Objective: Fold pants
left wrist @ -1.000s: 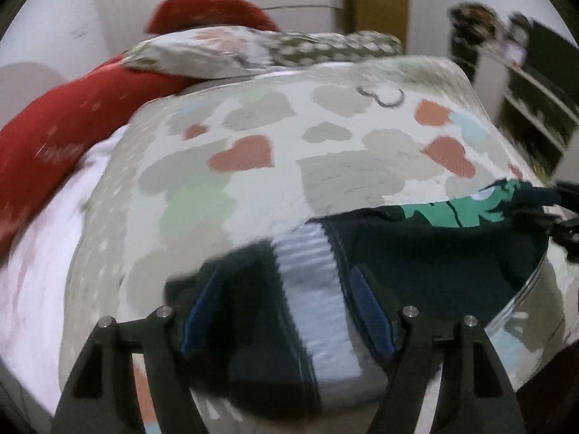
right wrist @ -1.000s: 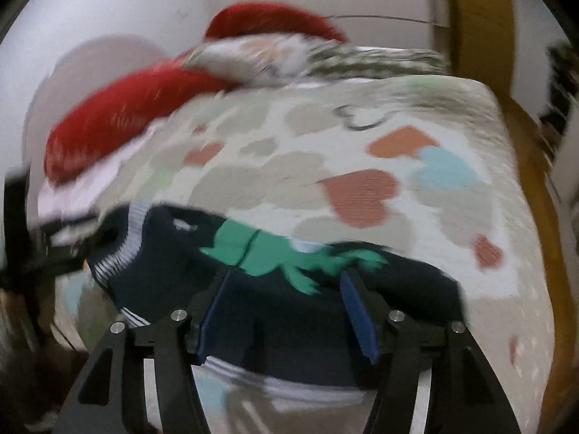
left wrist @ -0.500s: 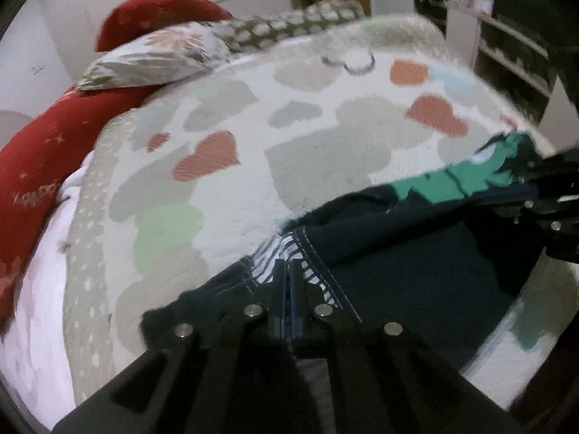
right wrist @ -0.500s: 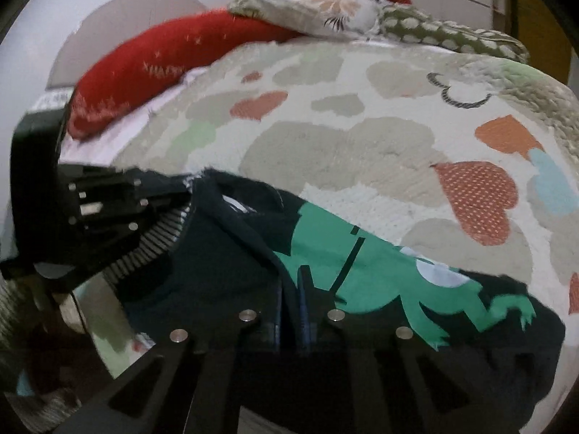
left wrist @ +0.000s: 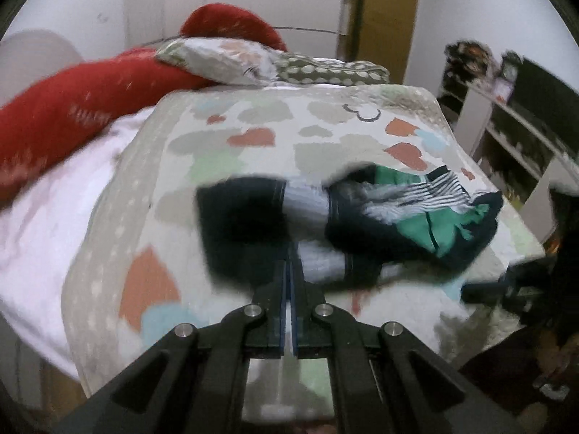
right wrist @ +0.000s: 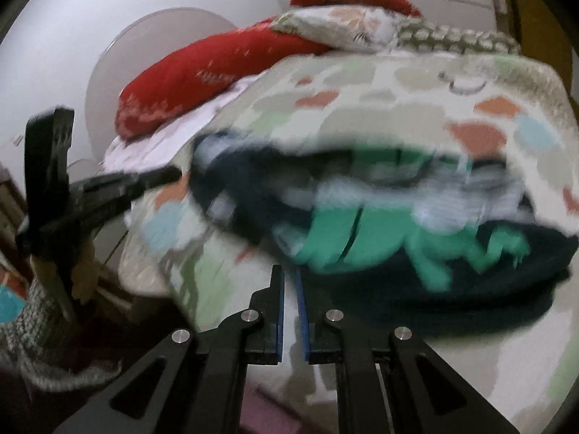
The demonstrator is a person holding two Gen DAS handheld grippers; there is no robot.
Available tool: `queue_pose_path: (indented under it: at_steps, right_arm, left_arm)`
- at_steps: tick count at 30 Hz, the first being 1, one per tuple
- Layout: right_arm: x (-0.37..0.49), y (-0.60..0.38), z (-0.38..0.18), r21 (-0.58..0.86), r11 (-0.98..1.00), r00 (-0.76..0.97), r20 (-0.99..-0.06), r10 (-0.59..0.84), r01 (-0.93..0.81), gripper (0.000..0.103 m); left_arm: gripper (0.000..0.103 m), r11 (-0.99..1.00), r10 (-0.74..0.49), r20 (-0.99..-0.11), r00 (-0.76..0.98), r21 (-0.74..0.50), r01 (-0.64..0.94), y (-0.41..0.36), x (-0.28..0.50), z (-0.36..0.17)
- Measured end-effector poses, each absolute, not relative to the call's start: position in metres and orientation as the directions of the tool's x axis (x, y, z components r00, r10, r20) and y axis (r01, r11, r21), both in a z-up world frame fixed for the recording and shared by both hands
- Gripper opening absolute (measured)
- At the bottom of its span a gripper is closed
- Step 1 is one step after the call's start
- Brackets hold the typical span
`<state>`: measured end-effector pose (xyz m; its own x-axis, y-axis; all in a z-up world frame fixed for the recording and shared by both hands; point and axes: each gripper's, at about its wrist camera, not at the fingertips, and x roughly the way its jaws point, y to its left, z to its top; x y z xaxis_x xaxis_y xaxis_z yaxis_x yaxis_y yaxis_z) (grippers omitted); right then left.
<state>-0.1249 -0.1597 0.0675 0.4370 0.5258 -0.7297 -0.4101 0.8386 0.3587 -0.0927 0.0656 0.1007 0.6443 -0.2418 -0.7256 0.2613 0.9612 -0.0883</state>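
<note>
Dark navy pants (left wrist: 253,224) with a green print and striped cuffs lie bunched on the heart-patterned bedspread (left wrist: 253,137); they also show, blurred, in the right wrist view (right wrist: 398,238). My left gripper (left wrist: 290,264) is shut, its tips at the near edge of the pants; whether cloth is pinched is hidden. My right gripper (right wrist: 288,271) is nearly shut with a thin gap, its tips just short of the pants and holding nothing. The left gripper's body (right wrist: 72,199) shows at the left of the right wrist view.
A red bolster (left wrist: 72,108) and a patterned pillow (left wrist: 253,61) lie at the head of the bed. White shelves (left wrist: 524,137) stand to the right. A woven basket (right wrist: 36,325) sits on the floor at the bed's left edge.
Both grippers closed on the pants, then pulled back. The pants now lie folded over and bunched in front of the tips, and the right jaws have parted slightly off the cloth.
</note>
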Motion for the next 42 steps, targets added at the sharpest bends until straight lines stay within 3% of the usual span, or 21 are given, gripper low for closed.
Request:
queue_pose_path:
  at_steps: [4,5,6,8,9,11,13,21,25,26,27,28,29,30,31,34,42]
  right_arm:
    - [-0.154,-0.153,0.035,0.39,0.826,0.35,-0.769,0.536,-0.407,0.008]
    - [-0.159,-0.152,0.027,0.385,0.83,0.334,-0.783,0.525,-0.404,0.008]
    - [-0.162,-0.153,0.023,0.369,0.84,0.335,-0.794,0.507,-0.398,0.008]
    - [-0.162,-0.159,0.026,0.336,0.862,0.367,-0.801,0.474,-0.379,0.008]
    - [-0.161,-0.162,0.03,0.326,0.87,0.387,-0.797,0.463,-0.37,0.011]
    - [-0.153,-0.171,0.041,0.314,0.886,0.429,-0.787,0.444,-0.342,0.024]
    - [-0.145,-0.18,0.048,0.306,0.9,0.465,-0.777,0.425,-0.31,0.056]
    - [-0.135,-0.248,0.034,0.379,0.924,0.536,-0.771,0.344,-0.048,0.06]
    - [-0.127,-0.302,0.032,0.502,0.854,0.601,-0.727,0.333,0.135,0.06]
    - [-0.121,-0.309,0.032,0.522,0.837,0.612,-0.718,0.331,0.16,0.06]
    - [-0.115,-0.314,0.033,0.544,0.823,0.623,-0.704,0.34,0.165,0.06]
    - [-0.11,-0.317,0.033,0.567,0.807,0.633,-0.688,0.355,0.164,0.058]
    - [-0.103,-0.319,0.032,0.595,0.786,0.637,-0.674,0.373,0.169,0.051]
    - [-0.097,-0.322,0.028,0.631,0.757,0.635,-0.658,0.406,0.17,0.022]
    - [-0.092,-0.323,0.024,0.657,0.734,0.627,-0.648,0.433,0.172,0.013]
    - [-0.093,-0.328,0.022,0.714,0.679,0.639,-0.606,0.474,0.173,0.011]
    - [-0.116,-0.333,0.069,0.759,0.648,0.662,-0.518,0.542,0.063,0.01]
  left_arm:
    - [0.003,0.967,-0.241,-0.749,0.617,-0.135,0.214,0.085,-0.112,0.09]
    - [0.012,0.969,-0.237,-0.757,0.609,-0.137,0.207,0.088,-0.113,0.087]
    - [0.03,0.971,-0.228,-0.763,0.605,-0.135,0.196,0.09,-0.113,0.085]
    - [0.056,0.977,-0.209,-0.759,0.617,-0.136,0.163,0.095,-0.113,0.083]
    - [0.06,0.978,-0.207,-0.754,0.624,-0.145,0.149,0.097,-0.113,0.082]
    - [0.063,0.974,-0.226,-0.753,0.618,-0.188,0.127,0.099,-0.107,0.079]
    - [0.069,0.967,-0.248,-0.757,0.605,-0.226,0.115,0.099,-0.098,0.074]
    - [0.073,0.907,-0.409,-0.77,0.489,-0.403,0.125,0.079,-0.046,0.046]
    - [0.072,0.874,-0.464,-0.779,0.422,-0.479,0.076,0.066,-0.016,0.029]
    - [0.06,0.875,-0.457,-0.785,0.417,-0.481,0.055,0.064,-0.012,0.027]
    - [0.03,0.882,-0.44,-0.795,0.416,-0.471,0.033,0.063,-0.009,0.026]
    - [0.019,0.892,-0.419,-0.81,0.41,-0.453,0.017,0.061,-0.007,0.026]
    - [0.017,0.885,-0.429,-0.808,0.405,-0.465,0.009,0.062,-0.007,0.026]
    - [0.016,0.872,-0.443,-0.795,0.415,-0.489,-0.005,0.066,-0.009,0.027]
    - [0.015,0.862,-0.454,-0.783,0.426,-0.507,-0.012,0.07,-0.012,0.03]
    - [0.01,0.846,-0.472,-0.765,0.438,-0.532,-0.017,0.079,-0.025,0.042]
    - [0.01,0.804,-0.526,-0.681,0.508,-0.594,0.036,0.091,-0.034,0.093]
